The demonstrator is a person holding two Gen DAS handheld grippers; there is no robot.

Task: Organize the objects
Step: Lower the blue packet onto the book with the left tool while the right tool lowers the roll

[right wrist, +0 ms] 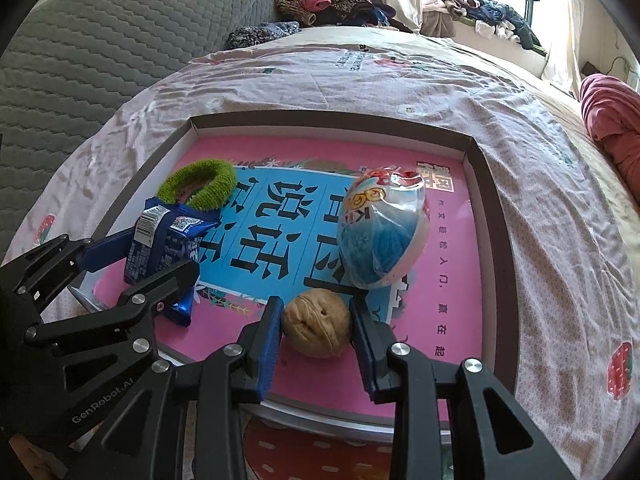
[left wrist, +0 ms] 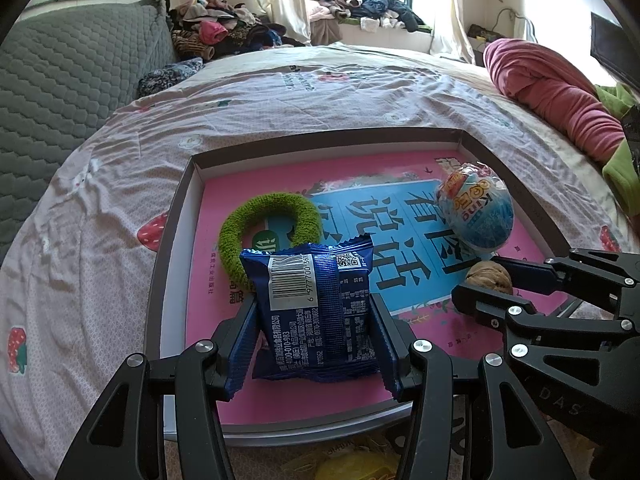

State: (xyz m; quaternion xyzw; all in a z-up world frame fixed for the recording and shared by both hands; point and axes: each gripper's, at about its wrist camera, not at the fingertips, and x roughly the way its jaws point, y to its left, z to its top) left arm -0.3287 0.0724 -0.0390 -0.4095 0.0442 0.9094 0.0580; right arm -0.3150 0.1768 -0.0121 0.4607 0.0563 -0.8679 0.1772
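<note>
A shallow box lid [left wrist: 178, 216] [right wrist: 492, 184] with a pink and blue printed floor lies on the bed. My left gripper [left wrist: 314, 320] [right wrist: 160, 256] is shut on a blue snack packet [left wrist: 316, 304] [right wrist: 160, 240], held just over the lid's near left part. My right gripper [right wrist: 316, 324] [left wrist: 486, 280] is shut on a walnut [right wrist: 316, 326] [left wrist: 490, 278] at the lid's near right. A green fuzzy hair tie [left wrist: 268, 224] [right wrist: 200, 186] lies behind the packet. A wrapped blue toy egg [left wrist: 476, 208] [right wrist: 384, 228] rests in the lid behind the walnut.
The bed sheet [left wrist: 280, 96] with a strawberry print spreads around the lid. A grey quilted headboard [left wrist: 68, 72] stands at the left, a rolled pink blanket [left wrist: 552, 84] at the right. Piled clothes [left wrist: 224, 32] lie at the far side by the window.
</note>
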